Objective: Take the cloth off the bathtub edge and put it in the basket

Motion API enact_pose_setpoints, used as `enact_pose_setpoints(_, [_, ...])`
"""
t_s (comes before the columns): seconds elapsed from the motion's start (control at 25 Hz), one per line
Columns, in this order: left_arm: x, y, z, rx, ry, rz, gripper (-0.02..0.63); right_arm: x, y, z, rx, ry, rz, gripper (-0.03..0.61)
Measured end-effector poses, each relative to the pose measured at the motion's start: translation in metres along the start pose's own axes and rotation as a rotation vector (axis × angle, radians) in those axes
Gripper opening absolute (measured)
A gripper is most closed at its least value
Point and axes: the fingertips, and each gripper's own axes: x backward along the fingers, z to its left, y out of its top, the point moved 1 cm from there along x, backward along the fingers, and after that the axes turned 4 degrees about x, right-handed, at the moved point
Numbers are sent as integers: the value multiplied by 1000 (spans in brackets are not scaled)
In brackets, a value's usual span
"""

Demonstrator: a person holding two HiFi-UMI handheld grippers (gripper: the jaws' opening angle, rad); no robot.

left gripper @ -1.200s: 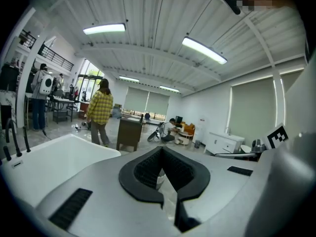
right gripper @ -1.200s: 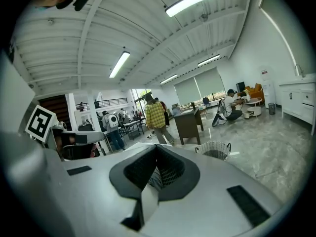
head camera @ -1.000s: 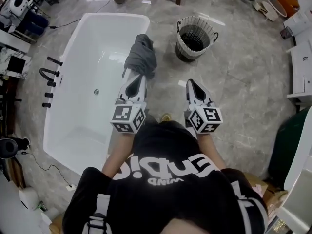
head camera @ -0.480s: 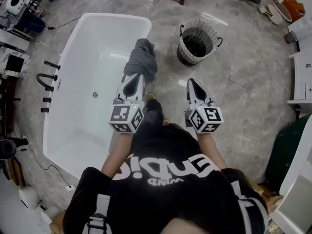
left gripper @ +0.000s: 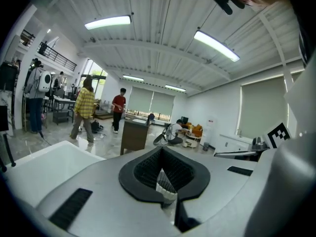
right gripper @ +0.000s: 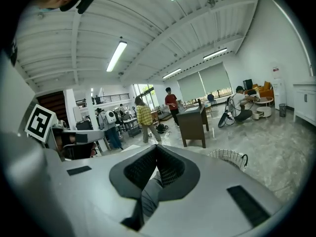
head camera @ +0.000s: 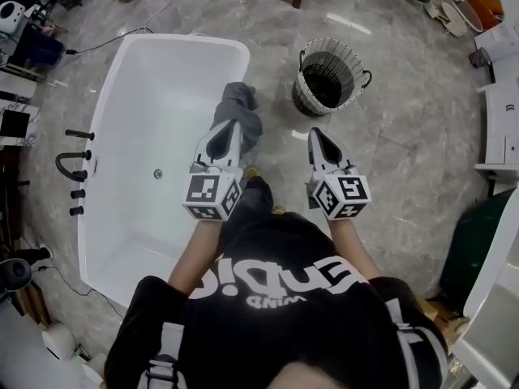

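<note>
Cloth [head camera: 238, 113], grey and bunched, hangs over the right-hand edge of the bathtub [head camera: 113, 79] in the head view. The wicker basket [head camera: 328, 73] stands on the floor [head camera: 405, 120], well apart to the cloth's right. The left gripper [head camera: 230, 123] has its tip at the cloth's near end, and the right gripper [head camera: 315, 133] is over bare floor beside it. In the left gripper view, the jaws are pressed together with nothing held. In the right gripper view, the jaws are likewise together and empty, with the basket ahead on the right.
</note>
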Motion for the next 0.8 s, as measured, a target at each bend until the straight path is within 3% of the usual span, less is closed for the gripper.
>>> enact_pose_setpoints(0.44, [-48,17,42,-11,-2,22,14,-60,11,5,-7,4,31,14])
enact_pose_setpoints(0.8, [-73,-8,64,38,54,57,14,-103,-4,-7,-9,65,81,14])
